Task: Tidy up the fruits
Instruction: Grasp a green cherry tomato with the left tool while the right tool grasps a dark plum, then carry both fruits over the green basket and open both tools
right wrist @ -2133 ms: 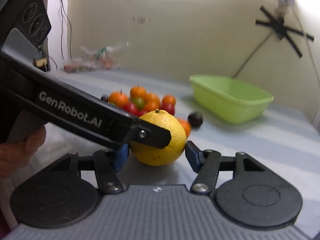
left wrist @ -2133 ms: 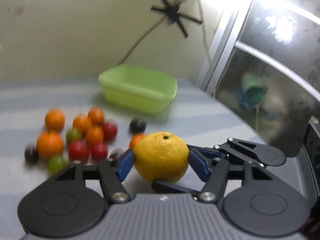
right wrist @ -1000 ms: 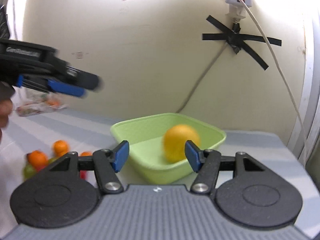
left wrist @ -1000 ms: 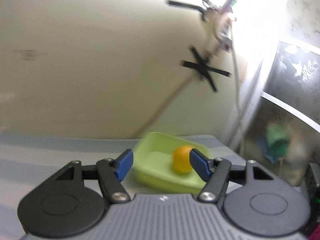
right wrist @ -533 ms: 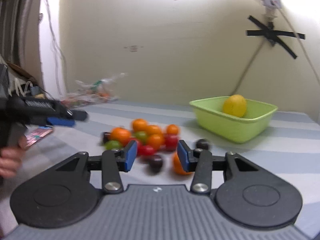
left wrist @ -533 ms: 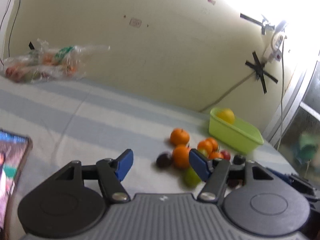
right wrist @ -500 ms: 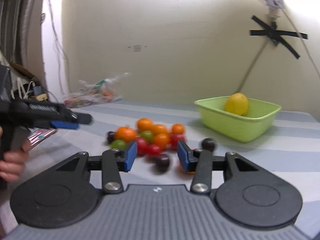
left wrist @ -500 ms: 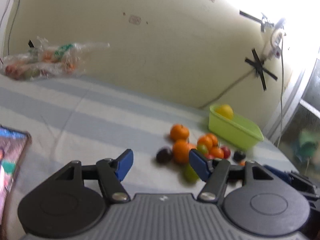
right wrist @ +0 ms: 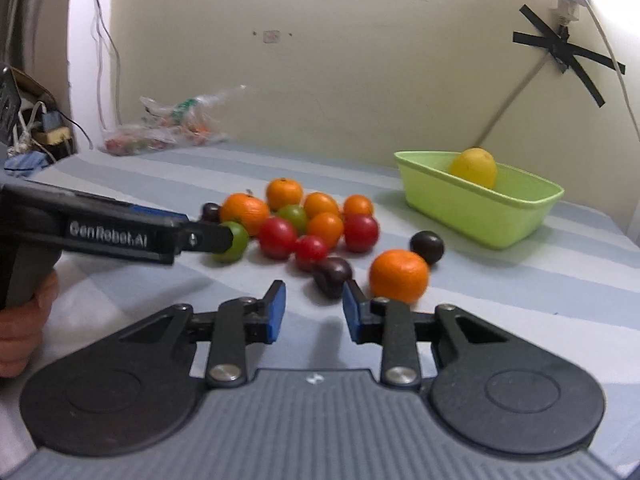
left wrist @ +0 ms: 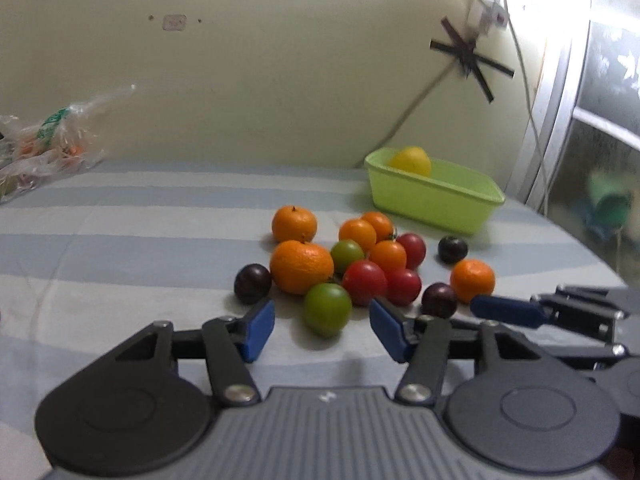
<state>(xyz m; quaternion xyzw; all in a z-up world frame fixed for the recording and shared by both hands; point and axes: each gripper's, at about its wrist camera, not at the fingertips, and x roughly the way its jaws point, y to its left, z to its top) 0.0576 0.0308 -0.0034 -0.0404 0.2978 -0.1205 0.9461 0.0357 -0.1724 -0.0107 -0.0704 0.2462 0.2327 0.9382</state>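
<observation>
Left wrist view: left tongs (left wrist: pixel 322 326) low over the striped tabletop (left wrist: pixel 120 248), jaws apart and empty, having just been closing. A green fruit (left wrist: pixel 327 310) lies on the cloth just ahead of the blue pads (left wrist: pixel 260 330), in line with the gap, not touched. Behind it the fruit pile: a big orange (left wrist: pixel 301 266), a second orange (left wrist: pixel 294 224) further back, red fruits (left wrist: pixel 364 282), a dark plum (left wrist: pixel 253 283) at the left edge of the pile. Another dark plum (left wrist: pixel 439 300) and a lone orange (left wrist: pixel 472 281) sit right of the pile. The right tongs come in from the right edge, one blue pad close to that plum. The green tub (left wrist: pixel 434 196) stands further back on the right, well apart from the pile, a yellow citrus (left wrist: pixel 411 162) inside it at its far left end. Plastic bag (left wrist: pixel 44 144) at far left by the wall.

Right wrist view: right tongs (right wrist: pixel 313 311) jaws narrow but not together, empty, having just been closing. The dark plum (right wrist: pixel 332 274) lies just ahead of the gap, no contact seen. The lone orange (right wrist: pixel 399 276) is just beside the right pad. The left tongs reach in from the left, their tip over the green fruit (right wrist: pixel 234 240). A hand (right wrist: pixel 24 324) grips their handle at the left edge. Green tub (right wrist: pixel 480 208) back right, the yellow citrus (right wrist: pixel 473 168) in it.
</observation>
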